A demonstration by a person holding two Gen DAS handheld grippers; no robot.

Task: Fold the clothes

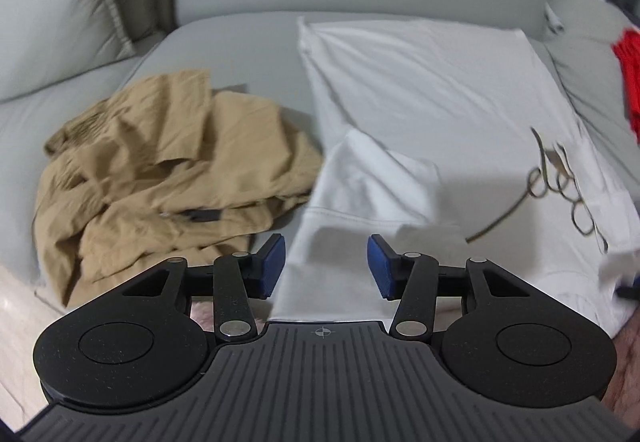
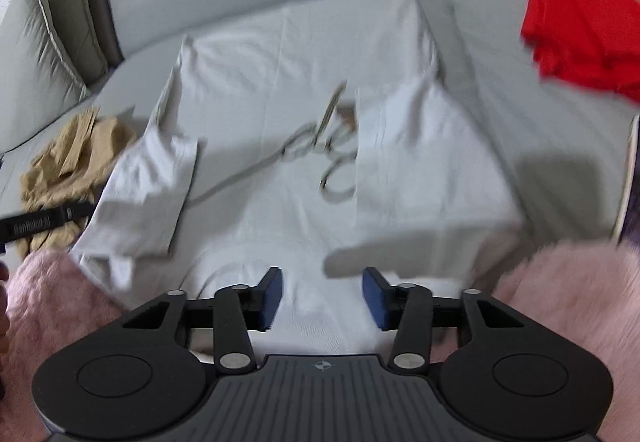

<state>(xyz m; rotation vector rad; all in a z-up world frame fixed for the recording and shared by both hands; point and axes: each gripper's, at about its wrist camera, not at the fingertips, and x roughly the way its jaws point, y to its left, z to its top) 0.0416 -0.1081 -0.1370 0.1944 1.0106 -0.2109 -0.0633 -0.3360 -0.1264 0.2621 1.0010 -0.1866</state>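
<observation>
Nearest in the left wrist view, the left tool (image 1: 326,266) has its blue pads spread apart with nothing between them, poised over the near edge of the white T-shirt (image 1: 432,89). The right tool (image 2: 322,298) is likewise spread and empty, above the shirt's collar end (image 2: 304,201). The shirt lies flat on the grey sofa seat (image 1: 240,45) with both sides folded inward — one sleeve panel (image 2: 144,185) on the left, a broader flap (image 2: 424,161) on the right — leaving the looping script print (image 2: 324,149) partly uncovered between them. Just beside the shirt on the left sits a crumpled tan garment (image 1: 168,169). Farther back to the right a red garment (image 2: 584,21) rests on the sofa; grey cushions (image 2: 44,41) lean at the far left.
</observation>
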